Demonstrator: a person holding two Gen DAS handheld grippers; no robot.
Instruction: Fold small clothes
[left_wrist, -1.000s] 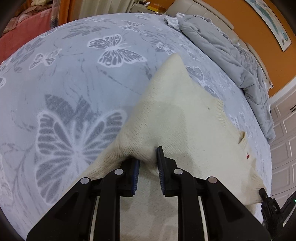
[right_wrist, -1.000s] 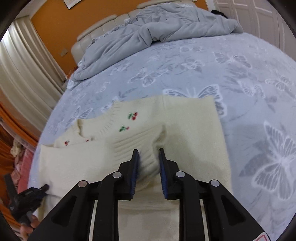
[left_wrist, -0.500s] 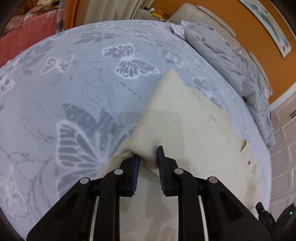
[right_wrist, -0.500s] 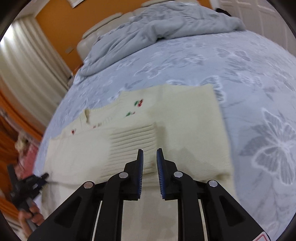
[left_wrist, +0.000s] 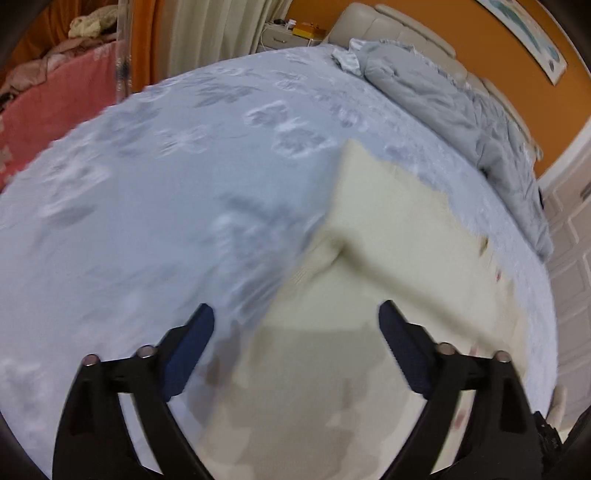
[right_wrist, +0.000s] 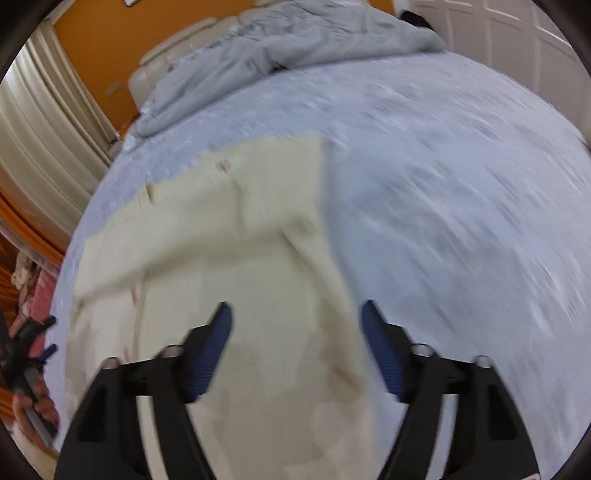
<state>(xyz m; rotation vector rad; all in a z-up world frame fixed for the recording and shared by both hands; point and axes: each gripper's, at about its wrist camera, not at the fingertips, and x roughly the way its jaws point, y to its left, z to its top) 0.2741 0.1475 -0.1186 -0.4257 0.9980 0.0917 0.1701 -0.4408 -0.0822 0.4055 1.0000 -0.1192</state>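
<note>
Letting go of the cream sweater (left_wrist: 388, 236) mid-fold on the butterfly bedspread (left_wrist: 147, 206).
Left gripper (left_wrist: 295, 325) and right gripper (right_wrist: 297, 319) are both opening wide, empty, sweater centre-frame underneath; I'd clear straight off so pads don't drag it.

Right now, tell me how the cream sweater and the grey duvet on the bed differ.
The cream sweater lies spread flat with a layer folded over; the grey duvet is bunched in a rumpled heap. The sweater sits near, under both grippers; the duvet sits far off by the headboard. The sweater looks smaller than the duvet. Both rest on the butterfly bedsheet.
</note>
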